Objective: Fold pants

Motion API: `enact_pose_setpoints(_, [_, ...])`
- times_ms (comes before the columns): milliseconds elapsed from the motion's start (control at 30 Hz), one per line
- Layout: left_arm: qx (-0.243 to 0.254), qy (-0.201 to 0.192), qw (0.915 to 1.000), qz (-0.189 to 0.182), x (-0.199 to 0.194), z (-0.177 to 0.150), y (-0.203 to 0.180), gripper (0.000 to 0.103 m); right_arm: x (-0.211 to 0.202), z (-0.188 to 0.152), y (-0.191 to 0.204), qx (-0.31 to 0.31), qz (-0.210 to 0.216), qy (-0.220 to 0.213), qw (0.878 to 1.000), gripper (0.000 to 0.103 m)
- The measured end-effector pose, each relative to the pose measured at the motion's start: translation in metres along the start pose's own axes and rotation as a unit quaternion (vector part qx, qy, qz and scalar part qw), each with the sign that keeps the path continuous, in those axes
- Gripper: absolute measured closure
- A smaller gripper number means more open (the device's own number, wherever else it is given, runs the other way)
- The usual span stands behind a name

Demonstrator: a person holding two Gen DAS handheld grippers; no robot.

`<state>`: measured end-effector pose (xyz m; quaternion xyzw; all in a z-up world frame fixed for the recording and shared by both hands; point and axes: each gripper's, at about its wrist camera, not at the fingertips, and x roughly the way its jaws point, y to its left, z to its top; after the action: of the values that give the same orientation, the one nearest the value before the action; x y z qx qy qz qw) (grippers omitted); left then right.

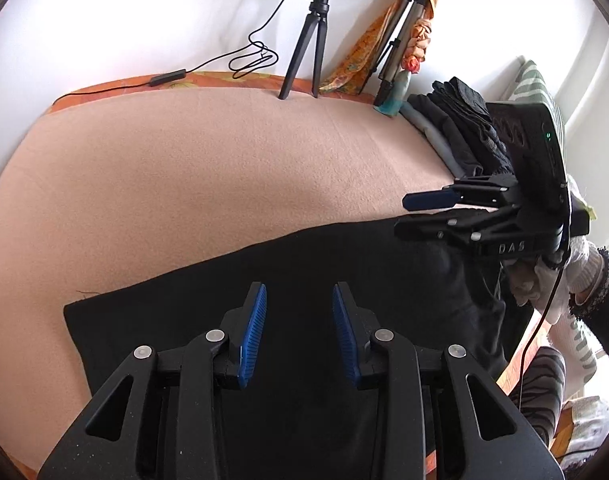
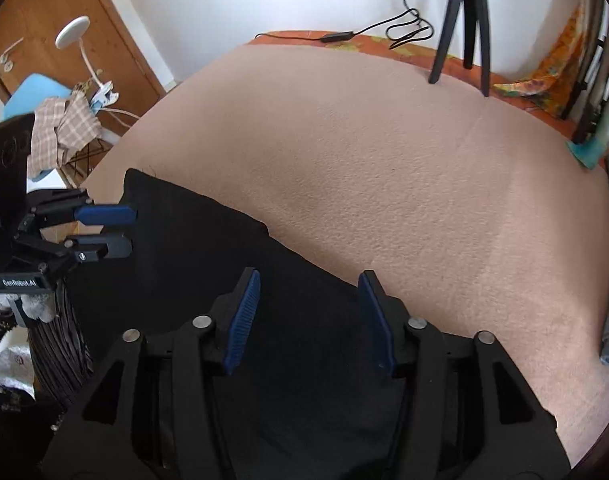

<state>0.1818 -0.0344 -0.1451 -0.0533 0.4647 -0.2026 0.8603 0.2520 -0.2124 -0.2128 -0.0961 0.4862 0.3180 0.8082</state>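
Black pants (image 1: 304, 264) laid flat along the near edge of a peach blanket (image 1: 224, 160), spanning 6 to 9 o'clock in the right wrist view, hem corner at 9 o'clock. Left gripper (image 1: 299, 312) poised above the fabric, blue pads (image 1: 254, 332) moderately apart, holding nothing. Right gripper (image 2: 309, 312) likewise over the cloth, pads parted somewhat wider, empty; contact with the cloth cannot be told. Step in hand, by judgement: smoothing done or a fold about to begin, no fold yet evident. Next move likely calls for pinching an edge at each end and carrying it across evenly, both grips at matching height. Folded dark garments (image 1: 460, 128) stacked at 2 o'clock in the left wrist view; ring-light tripod (image 1: 308, 52) at 12 o'clock. Legible writing: "DAS" on the right gripper's body, "GenRobot.AI" on the left gripper's.
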Motion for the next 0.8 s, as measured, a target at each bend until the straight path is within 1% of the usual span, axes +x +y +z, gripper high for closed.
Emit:
enact_pose_setpoints(67, [-0.004, -0.001, 1.0000, 0.003, 0.004, 0.004, 0.002, 0.071, 0.015, 0.003, 0.001, -0.020, -0.004, 0.009, 1.000, 0.041])
enact_pose_setpoints(133, [-0.002, 0.001, 1.0000, 0.008, 0.008, 0.006, 0.003, 0.071, 0.028, 0.004, 0.000, -0.023, -0.001, 0.016, 1.000, 0.041])
enact_pose_setpoints(167, [-0.001, 0.003, 1.0000, 0.009, 0.010, 0.009, 0.003, 0.071, 0.031, 0.003, -0.003, -0.022, 0.008, 0.017, 1.000, 0.044])
enact_pose_setpoints(200, [0.000, 0.004, 1.0000, 0.009, 0.013, 0.011, 0.002, 0.071, 0.033, 0.002, -0.002, -0.025, 0.018, 0.015, 0.999, 0.061])
enact_pose_setpoints(233, [0.001, 0.004, 0.9999, 0.011, 0.015, 0.014, 0.002, 0.071, 0.033, 0.000, -0.001, -0.030, 0.021, 0.012, 0.999, 0.073])
enact_pose_setpoints(267, [0.002, 0.004, 0.9999, 0.012, 0.018, 0.017, 0.001, 0.071, 0.033, -0.001, 0.003, -0.038, 0.016, 0.011, 0.999, 0.089])
enact_pose_setpoints(333, [0.004, 0.002, 0.9999, 0.013, 0.023, 0.025, -0.002, 0.071, 0.025, -0.004, 0.012, -0.060, 0.002, -0.002, 0.998, 0.095])
enact_pose_setpoints(400, [0.008, 0.000, 0.9999, 0.014, 0.030, 0.032, -0.002, 0.071, 0.016, -0.008, 0.020, -0.071, 0.005, -0.015, 0.997, 0.097])
enact_pose_setpoints(433, [0.011, 0.000, 0.9998, 0.015, 0.034, 0.035, -0.003, 0.071, 0.012, -0.010, 0.024, -0.078, -0.004, -0.022, 0.997, 0.097])
enact_pose_setpoints(500, [0.016, 0.001, 0.9998, 0.016, 0.043, 0.042, -0.003, 0.071, 0.005, -0.016, 0.035, -0.099, -0.001, -0.028, 0.995, 0.098])
enact_pose_setpoints(600, [0.007, 0.019, 0.9997, 0.011, 0.058, 0.047, -0.001, 0.071, 0.001, -0.026, 0.046, -0.116, -0.005, -0.027, 0.993, 0.098])
enact_pose_setpoints(700, [0.023, 0.030, 0.9993, 0.003, 0.058, 0.039, -0.006, 0.071, -0.006, -0.041, 0.056, -0.132, 0.005, -0.024, 0.991, 0.098])
enact_pose_setpoints(800, [0.047, 0.033, 0.9982, 0.017, 0.050, 0.017, -0.011, 0.071, -0.007, -0.057, 0.059, -0.140, 0.006, -0.015, 0.990, 0.098])
